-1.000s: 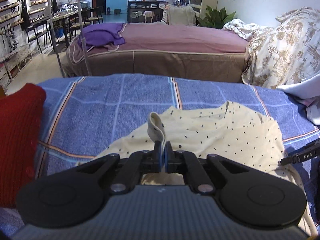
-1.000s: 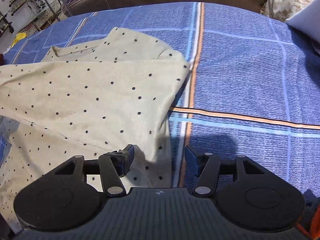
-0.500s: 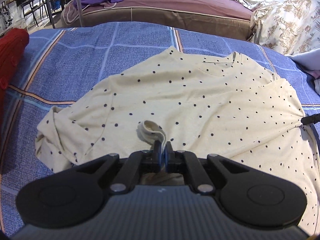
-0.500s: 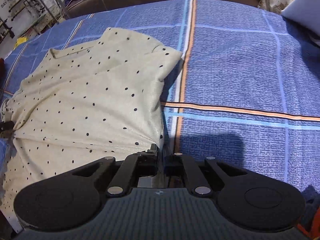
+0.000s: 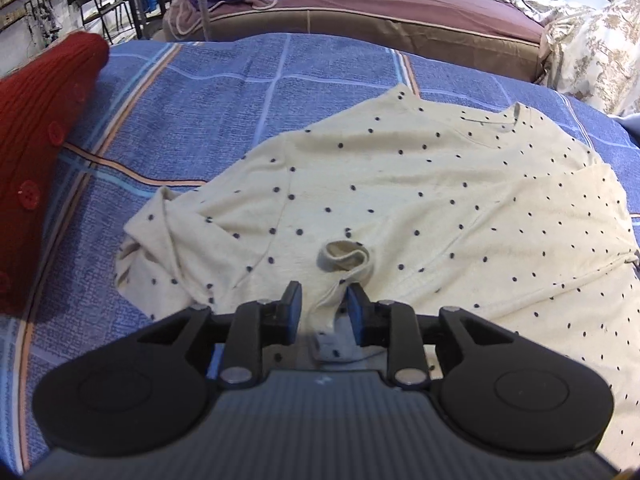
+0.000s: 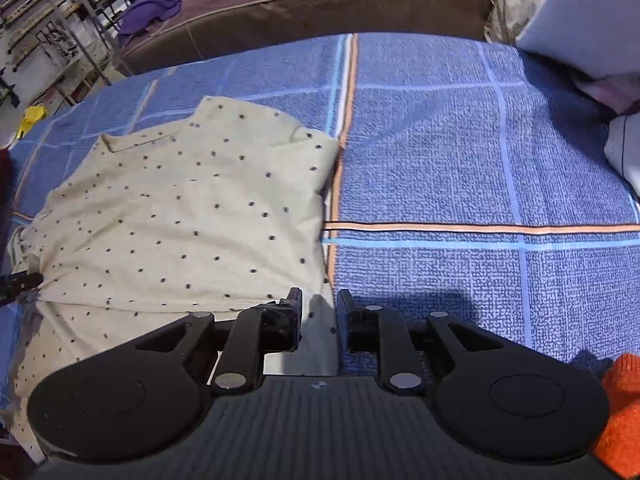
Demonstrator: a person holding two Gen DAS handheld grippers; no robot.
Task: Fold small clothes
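A cream shirt with dark dots lies spread on the blue plaid bedspread, its lower part doubled over the top. My left gripper hovers low over the near folded edge. Its jaws are opening, and a curled fabric loop trails between them without being pressed. In the right wrist view the shirt fills the left half. My right gripper is at its near right corner, jaws opening, with a strip of cloth lying loose between them. The left gripper's tip shows at the left edge.
A red knitted garment with buttons lies at the left of the bed. Something orange and knitted sits at the near right, and white pillows at the far right. A mauve-covered bed stands beyond. Bare bedspread lies right of the shirt.
The left gripper came down with the cloth onto the shirt, and its shut jaws have parted. The right gripper shut on the shirt's edge and has since spread apart again.
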